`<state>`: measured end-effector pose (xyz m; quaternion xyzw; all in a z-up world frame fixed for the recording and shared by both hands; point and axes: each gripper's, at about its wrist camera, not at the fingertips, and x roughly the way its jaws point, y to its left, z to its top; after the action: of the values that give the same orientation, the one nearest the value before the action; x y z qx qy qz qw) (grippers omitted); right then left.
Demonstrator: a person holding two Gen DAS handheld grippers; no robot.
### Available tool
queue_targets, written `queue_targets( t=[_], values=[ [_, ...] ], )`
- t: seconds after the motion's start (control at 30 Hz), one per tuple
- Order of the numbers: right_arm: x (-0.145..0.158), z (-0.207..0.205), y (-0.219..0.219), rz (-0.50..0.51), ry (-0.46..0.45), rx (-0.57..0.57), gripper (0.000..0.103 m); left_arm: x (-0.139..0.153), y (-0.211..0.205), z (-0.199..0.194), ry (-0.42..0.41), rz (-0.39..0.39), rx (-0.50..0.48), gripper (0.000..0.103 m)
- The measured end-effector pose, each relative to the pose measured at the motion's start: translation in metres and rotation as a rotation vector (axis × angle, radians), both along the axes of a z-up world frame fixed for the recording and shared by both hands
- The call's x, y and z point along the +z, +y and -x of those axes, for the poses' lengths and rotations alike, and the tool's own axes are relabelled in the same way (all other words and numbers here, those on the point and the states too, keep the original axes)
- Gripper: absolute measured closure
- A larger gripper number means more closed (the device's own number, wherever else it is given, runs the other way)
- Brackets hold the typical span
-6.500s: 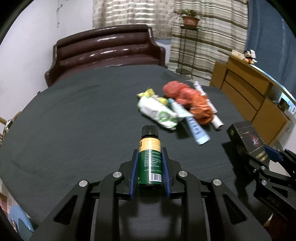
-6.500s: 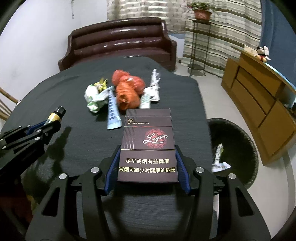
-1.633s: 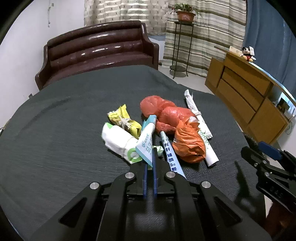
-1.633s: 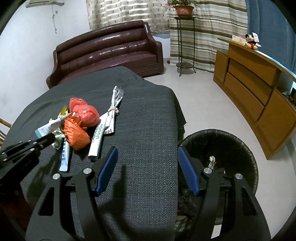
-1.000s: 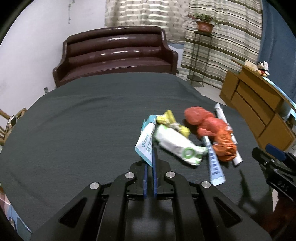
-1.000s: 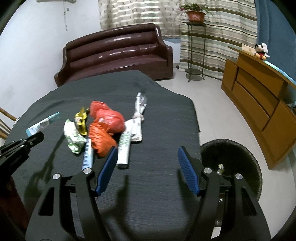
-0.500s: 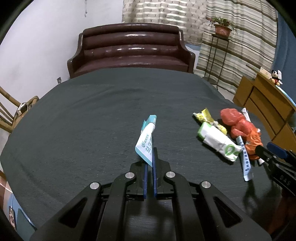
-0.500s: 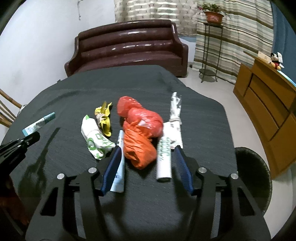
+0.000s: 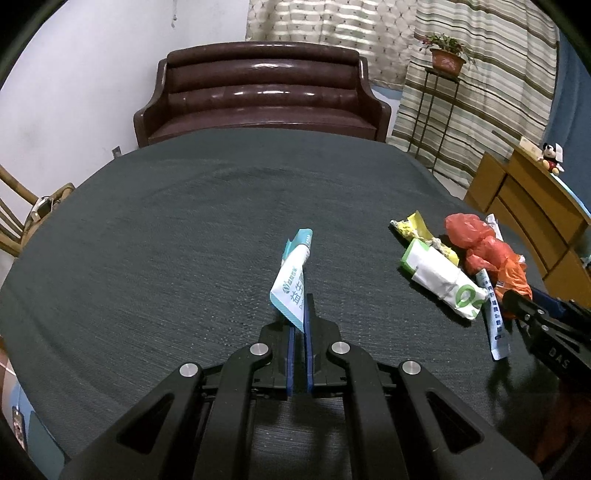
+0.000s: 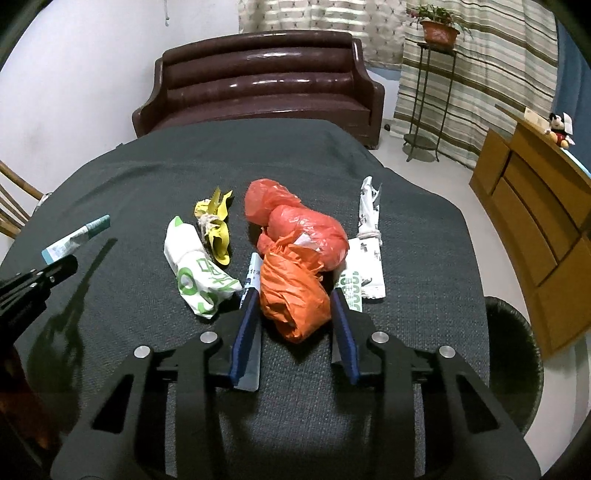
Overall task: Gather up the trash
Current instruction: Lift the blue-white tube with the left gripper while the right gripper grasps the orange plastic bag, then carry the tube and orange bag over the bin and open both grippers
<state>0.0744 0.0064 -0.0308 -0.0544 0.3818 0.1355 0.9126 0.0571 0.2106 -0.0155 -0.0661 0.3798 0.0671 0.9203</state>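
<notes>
Now left tongs (image 9: 299, 325) squeezed tight on white-teal tube (image 9: 291, 280), held up over dark tabletop (image 9: 166, 240), w/ right tongs (image 10: 295, 317) closing round orange bag (image 10: 295, 291) in trash pile on tabletop.

Interior setting. A dark grey woven cloth (image 9: 184, 229) covers the table in the foreground. Behind it, a glossy brown leather sofa (image 9: 262, 92) stands against a plain white wall (image 9: 81, 92). Beige and green striped curtains (image 10: 476, 74) hang at the rear right, with a potted plant (image 10: 439, 22) on a thin metal stand (image 10: 424, 96) before them. A wooden sideboard (image 10: 535, 206) occupies the right, on a pale floor (image 10: 436, 177); a soft toy (image 10: 559, 129) sits on top
</notes>
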Motion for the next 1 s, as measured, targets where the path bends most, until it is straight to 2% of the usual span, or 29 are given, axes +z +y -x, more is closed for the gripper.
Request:
queue_targets(
  t=[0.27, 0.5, 1.0],
  values=[
    [0.014, 0.018, -0.02, -0.026, -0.041, -0.011, 0.065, 0.005, -0.016, 0.007, -0.015, 0.007, -0.031, 0.098],
    [0.023, 0.028, -0.056, -0.029, -0.075, -0.083, 0.065, 0.011, -0.05, 0.01, -0.025, 0.028, -0.096, 0.098],
    [0.016, 0.049, -0.173, 0.001, -0.088, -0.323, 0.065, 0.019, -0.17, 0.003, -0.049, 0.034, -0.335, 0.098]
  ],
)
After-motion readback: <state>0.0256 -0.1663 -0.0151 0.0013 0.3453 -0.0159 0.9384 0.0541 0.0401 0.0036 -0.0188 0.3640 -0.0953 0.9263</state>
